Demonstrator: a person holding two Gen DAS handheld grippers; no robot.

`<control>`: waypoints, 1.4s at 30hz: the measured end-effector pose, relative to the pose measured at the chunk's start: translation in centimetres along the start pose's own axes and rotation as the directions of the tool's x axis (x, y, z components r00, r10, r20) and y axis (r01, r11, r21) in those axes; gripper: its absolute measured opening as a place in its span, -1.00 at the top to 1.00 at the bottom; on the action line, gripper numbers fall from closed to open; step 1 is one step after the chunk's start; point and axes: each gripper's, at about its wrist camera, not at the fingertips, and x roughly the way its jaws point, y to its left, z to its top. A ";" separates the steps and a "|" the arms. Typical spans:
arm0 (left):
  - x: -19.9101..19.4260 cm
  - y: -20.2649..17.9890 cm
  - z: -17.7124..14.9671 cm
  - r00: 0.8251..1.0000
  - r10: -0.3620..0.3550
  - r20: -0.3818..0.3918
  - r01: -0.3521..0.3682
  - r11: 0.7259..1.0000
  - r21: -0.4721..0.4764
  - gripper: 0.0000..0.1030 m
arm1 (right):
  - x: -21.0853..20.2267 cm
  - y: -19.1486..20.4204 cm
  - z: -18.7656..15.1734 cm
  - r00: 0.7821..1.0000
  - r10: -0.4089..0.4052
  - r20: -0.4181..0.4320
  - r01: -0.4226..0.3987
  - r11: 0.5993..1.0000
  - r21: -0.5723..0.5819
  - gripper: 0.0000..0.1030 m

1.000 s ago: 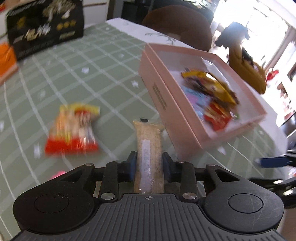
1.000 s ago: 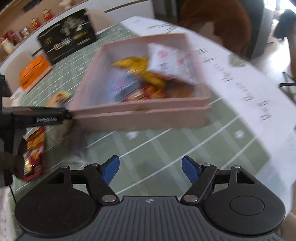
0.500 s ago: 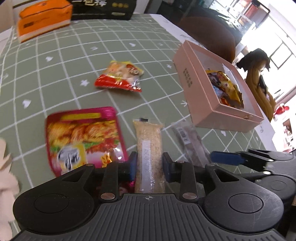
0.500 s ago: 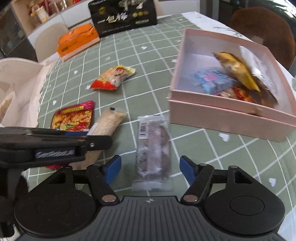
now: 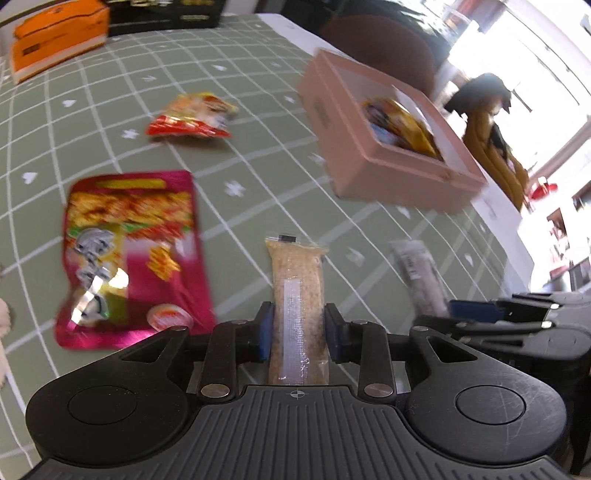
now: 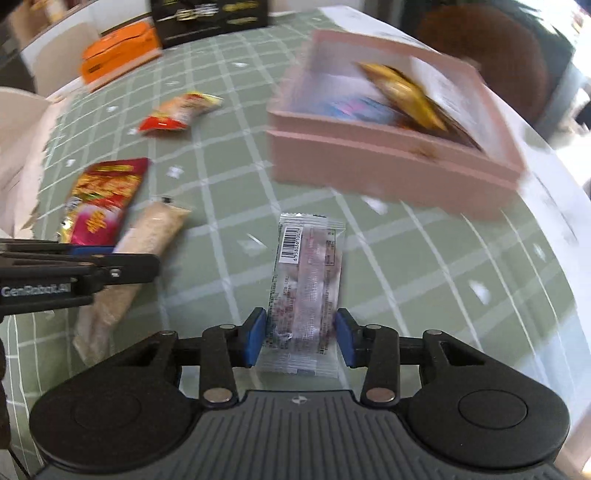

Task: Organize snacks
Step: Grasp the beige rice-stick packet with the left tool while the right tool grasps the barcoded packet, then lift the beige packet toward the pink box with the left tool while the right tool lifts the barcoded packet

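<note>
My left gripper [image 5: 298, 330] is shut on a long beige rice-bar packet [image 5: 297, 295], also seen in the right wrist view [image 6: 147, 240]. My right gripper [image 6: 300, 336] is shut on a clear-wrapped purple snack bar [image 6: 304, 284] with a barcode; the bar also shows in the left wrist view [image 5: 419, 277]. The pink box [image 6: 388, 162] holds several snacks and stands ahead to the right, also visible in the left wrist view [image 5: 369, 158]. A magenta snack pouch [image 5: 129, 254] and a red-and-yellow packet [image 5: 190, 118] lie on the green checked tablecloth [image 5: 110, 92].
An orange box [image 5: 55, 40] and a black gift box [image 5: 162, 14] stand at the table's far edge. A brown chair [image 6: 487, 48] is behind the pink box. A white cloth or bag [image 6: 22, 147] lies at the left. The white table edge [image 6: 565, 206] curves on the right.
My right gripper has closed on the purple snack bar, which lay between its open fingers before. My left gripper still holds the rice bar and has shifted slightly.
</note>
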 end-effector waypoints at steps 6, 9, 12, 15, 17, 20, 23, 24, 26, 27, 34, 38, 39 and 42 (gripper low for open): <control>-0.1 -3.2 -2.1 0.999 0.021 -0.032 -0.017 0.994 0.104 0.35 | -1.4 -3.8 -3.2 1.000 -0.012 -0.025 0.014 0.994 0.104 0.21; 0.2 -4.0 -2.0 0.998 0.058 -0.029 -0.054 0.992 0.118 0.35 | -1.7 -4.1 -3.9 1.000 -0.014 -0.012 0.015 0.995 0.096 0.17; 0.5 -4.3 -1.6 0.997 0.074 -0.032 -0.070 0.990 0.120 0.35 | -1.4 -3.6 -3.7 0.999 -0.033 0.009 0.033 0.997 0.076 0.12; 0.8 -4.8 -1.3 0.995 0.095 -0.029 -0.090 0.986 0.141 0.34 | -0.9 -3.3 -3.2 0.998 -0.037 0.041 0.034 0.997 0.065 -0.13; 1.0 -5.1 -1.1 0.994 0.106 -0.029 -0.101 0.983 0.151 0.34 | -0.5 -3.1 -2.8 0.997 -0.041 0.059 0.037 0.997 0.070 -0.27; 1.3 -5.5 -0.9 0.994 0.108 -0.028 -0.102 0.981 0.163 0.32 | 0.0 -3.1 -2.6 0.996 -0.038 0.082 0.033 0.998 0.062 -0.54; 1.4 -5.7 -1.0 0.994 0.108 -0.017 -0.103 0.979 0.178 0.31 | 0.4 -3.2 -2.7 0.993 -0.045 0.112 0.038 0.997 0.065 -0.67; 1.4 -5.9 -1.0 0.994 0.112 -0.016 -0.107 0.976 0.188 0.31 | 0.4 -3.3 -2.9 0.992 -0.045 0.122 0.037 0.997 0.065 -0.69; 1.4 -5.9 -1.2 0.993 0.115 -0.007 -0.111 0.974 0.198 0.31 | 0.5 -3.3 -3.2 0.988 -0.044 0.145 0.036 0.998 0.059 -0.69; 1.3 -5.8 -1.4 0.994 0.108 0.001 -0.106 0.976 0.192 0.31 | 0.4 -3.3 -3.4 0.987 -0.043 0.152 0.035 0.998 0.056 -0.69; 0.7 -4.5 -1.9 0.998 0.057 0.035 -0.061 0.988 0.141 0.34 | -0.4 -2.8 -3.3 0.989 -0.018 0.144 0.016 1.000 0.017 0.23; 0.5 -5.0 -2.5 0.996 0.073 0.044 -0.079 0.984 0.161 0.35 | -0.6 -2.4 -3.2 0.993 -0.018 0.116 0.016 1.000 0.018 0.27; 0.4 -5.2 -2.7 0.996 0.075 0.044 -0.081 0.983 0.165 0.36 | -0.7 -2.4 -3.3 0.994 -0.013 0.111 0.011 1.000 0.021 0.29; 0.0 -5.7 -3.7 0.998 0.052 0.041 -0.058 0.983 0.176 0.36 | -1.4 -2.5 -3.9 0.995 0.009 0.101 -0.012 0.999 0.037 0.29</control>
